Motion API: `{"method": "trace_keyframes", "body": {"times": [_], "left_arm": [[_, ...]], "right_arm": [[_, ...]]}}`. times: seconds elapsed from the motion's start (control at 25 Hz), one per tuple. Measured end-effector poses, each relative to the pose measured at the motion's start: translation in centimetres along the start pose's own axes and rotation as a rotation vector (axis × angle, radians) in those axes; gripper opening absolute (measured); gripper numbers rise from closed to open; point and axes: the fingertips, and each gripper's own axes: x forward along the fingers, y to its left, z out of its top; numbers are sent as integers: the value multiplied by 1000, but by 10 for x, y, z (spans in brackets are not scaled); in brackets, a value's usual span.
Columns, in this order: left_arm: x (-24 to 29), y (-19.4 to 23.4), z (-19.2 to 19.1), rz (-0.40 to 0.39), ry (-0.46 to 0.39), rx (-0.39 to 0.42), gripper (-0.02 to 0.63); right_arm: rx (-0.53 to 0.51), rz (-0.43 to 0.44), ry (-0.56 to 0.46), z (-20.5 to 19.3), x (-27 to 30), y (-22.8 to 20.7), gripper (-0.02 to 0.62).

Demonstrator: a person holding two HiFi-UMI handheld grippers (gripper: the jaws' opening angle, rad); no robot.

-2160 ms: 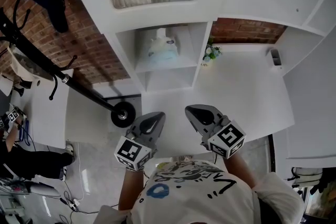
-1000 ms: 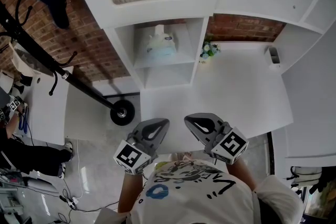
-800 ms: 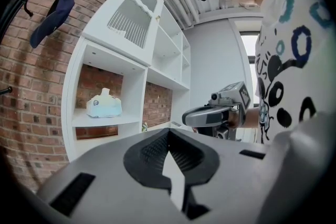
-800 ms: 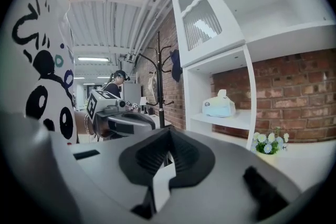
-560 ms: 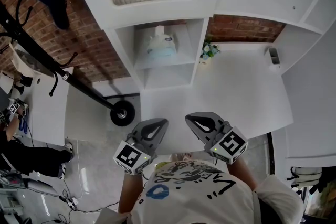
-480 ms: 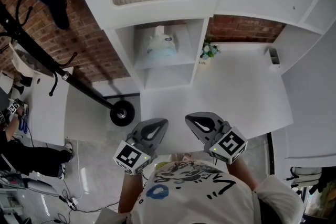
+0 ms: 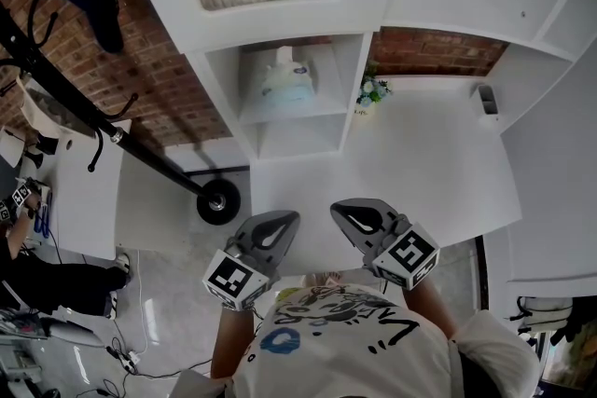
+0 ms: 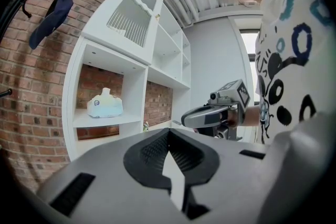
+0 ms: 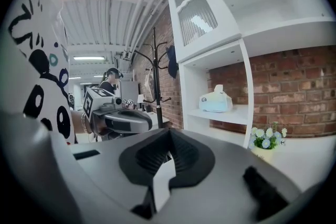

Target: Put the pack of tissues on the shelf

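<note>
While the pack of tissues (image 7: 282, 79) is already sitting on the shelf (image 7: 291, 115), you are holding both grippers back by your chest, so to my judgement the placing step is looking finished. The pack is resting at twelve o'clock from your hands, in the upper open compartment of the white unit, well apart from both tools. It is showing as a soft, pale blue-and-white wrapped pack with a white tissue poking up from its top, and it is standing upright on the board with nothing leaning on it. It is probably going to give under a hard squeeze.

Your left gripper (image 7: 270, 233) is hovering at six o'clock from the pack, jaws clenched together on nothing. Your right gripper (image 7: 359, 221) is hovering at five o'clock, jaws likewise pressed together and empty. I am judging that nothing more is needed beyond keeping clear; for nudging the pack deeper, you would be reaching forward again.

A small pot of flowers (image 7: 373, 93) is standing at three o'clock from the pack, on the white table (image 7: 438, 163). A black coat rack (image 7: 93, 121) is slanting across at eight o'clock.
</note>
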Motion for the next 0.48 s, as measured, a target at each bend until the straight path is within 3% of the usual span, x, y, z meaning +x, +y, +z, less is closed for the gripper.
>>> {"method": "trace_keyframes", "body": {"times": [0.48], "left_arm": [[-3,0,2,3,-3,-1,15]], "right_arm": [[-15,10,0,2,2,5,25]]}}
